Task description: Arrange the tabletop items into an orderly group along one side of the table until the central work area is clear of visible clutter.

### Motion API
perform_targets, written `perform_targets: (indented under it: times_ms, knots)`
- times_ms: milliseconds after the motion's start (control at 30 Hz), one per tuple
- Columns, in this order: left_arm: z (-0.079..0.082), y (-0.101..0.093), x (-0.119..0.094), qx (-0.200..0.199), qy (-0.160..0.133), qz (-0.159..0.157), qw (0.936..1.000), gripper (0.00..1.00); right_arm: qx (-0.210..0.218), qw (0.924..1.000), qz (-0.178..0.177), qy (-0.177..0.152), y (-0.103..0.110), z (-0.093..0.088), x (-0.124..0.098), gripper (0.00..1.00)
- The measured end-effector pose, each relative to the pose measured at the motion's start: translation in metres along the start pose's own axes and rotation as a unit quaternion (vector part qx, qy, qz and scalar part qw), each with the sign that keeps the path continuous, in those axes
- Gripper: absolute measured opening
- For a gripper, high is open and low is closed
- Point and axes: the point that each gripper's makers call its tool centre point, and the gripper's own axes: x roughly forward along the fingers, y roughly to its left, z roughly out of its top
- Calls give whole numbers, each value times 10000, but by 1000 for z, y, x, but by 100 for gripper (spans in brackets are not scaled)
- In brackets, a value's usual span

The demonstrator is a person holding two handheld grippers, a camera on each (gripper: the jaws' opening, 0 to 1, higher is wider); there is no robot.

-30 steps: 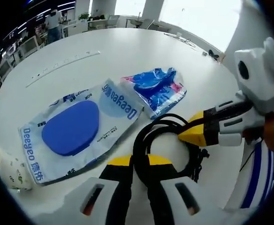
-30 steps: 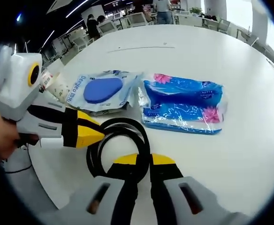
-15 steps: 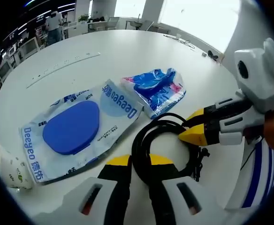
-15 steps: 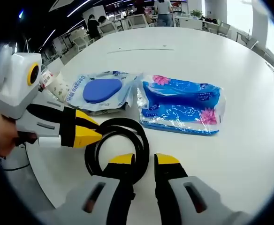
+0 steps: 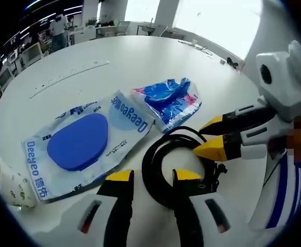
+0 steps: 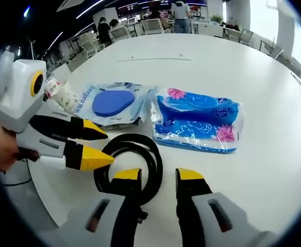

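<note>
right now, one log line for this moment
left gripper: open at cable | right gripper: open at cable | wipes, tissues: on table

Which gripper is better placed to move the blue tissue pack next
Right, probably. In its view the blue plastic tissue pack lies just ahead of the open right gripper; the left gripper, also open, straddles the coiled black cable beside the white wipes packet.

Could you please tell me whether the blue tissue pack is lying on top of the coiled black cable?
No, the blue plastic tissue pack lies flat on the white table, beside the coiled black cable.
</note>
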Motion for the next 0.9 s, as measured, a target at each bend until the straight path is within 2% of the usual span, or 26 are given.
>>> perform_targets:
  times_ms: [367, 500, 900]
  knots:
    - [4, -4, -5, 35, -87, -105, 9999, 40, -128, 9999, -25, -64, 0, 5, -5, 30]
    - [7, -7, -7, 31, -166, -168, 9997, 46, -148, 9998, -21, -124, 0, 8, -8, 34]
    - [17, -13, -22, 150, -427, -421, 9981, 55, -170, 9987, 89, -466, 0, 22, -27, 45]
